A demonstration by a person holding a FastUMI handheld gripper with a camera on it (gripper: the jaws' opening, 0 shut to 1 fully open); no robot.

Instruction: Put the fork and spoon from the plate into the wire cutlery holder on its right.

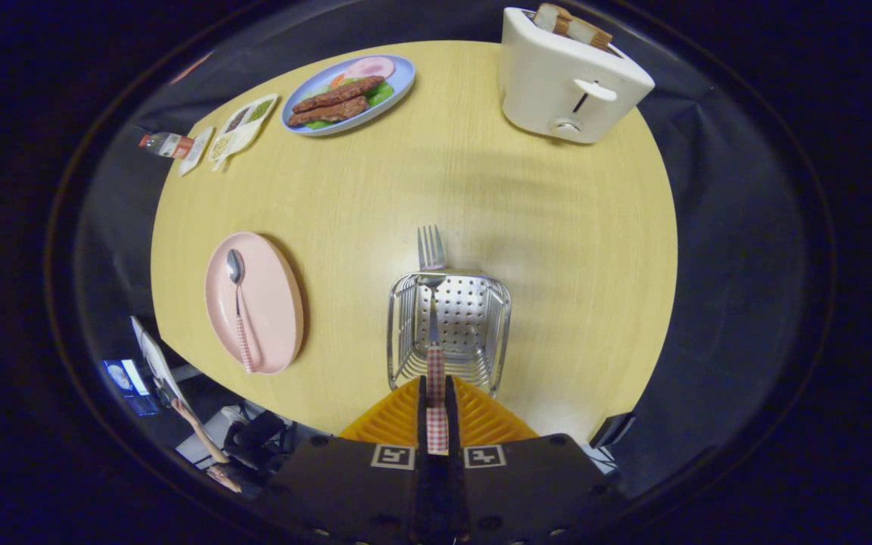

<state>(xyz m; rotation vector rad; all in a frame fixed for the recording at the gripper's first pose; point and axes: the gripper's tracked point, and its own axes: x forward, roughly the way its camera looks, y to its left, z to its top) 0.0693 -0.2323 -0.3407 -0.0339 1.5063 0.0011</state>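
Over on the far left edge of the round wooden table (542,227) lies a small bottle (166,144), and next to it a white divided tray (243,125) of condiments. Just right of that, a blue plate (398,87) carries sausages, greens and a slice of ham. Nearer us, the pink plate (273,303) sits left of the fingers, and the spoon (238,303) rests on it, bowl pointing away, checked handle running back toward the near rim, long axis nearly straight fore and aft with a slight lean.

Now the middle: the gripper (436,393) is clamped on the fork (433,303), both fingers pressing the checked handle between them. The fork runs straight ahead along the fingers, tines pointing away. It hangs above the wire cutlery holder (481,303), which sits just ahead of the fingers and to the right of the pink plate; the fork's shaft crosses the open basket and the tines reach past its far rim, over bare tabletop.

Far right at the back, a white toaster (565,83) stands with slices of bread sticking up from its slots.
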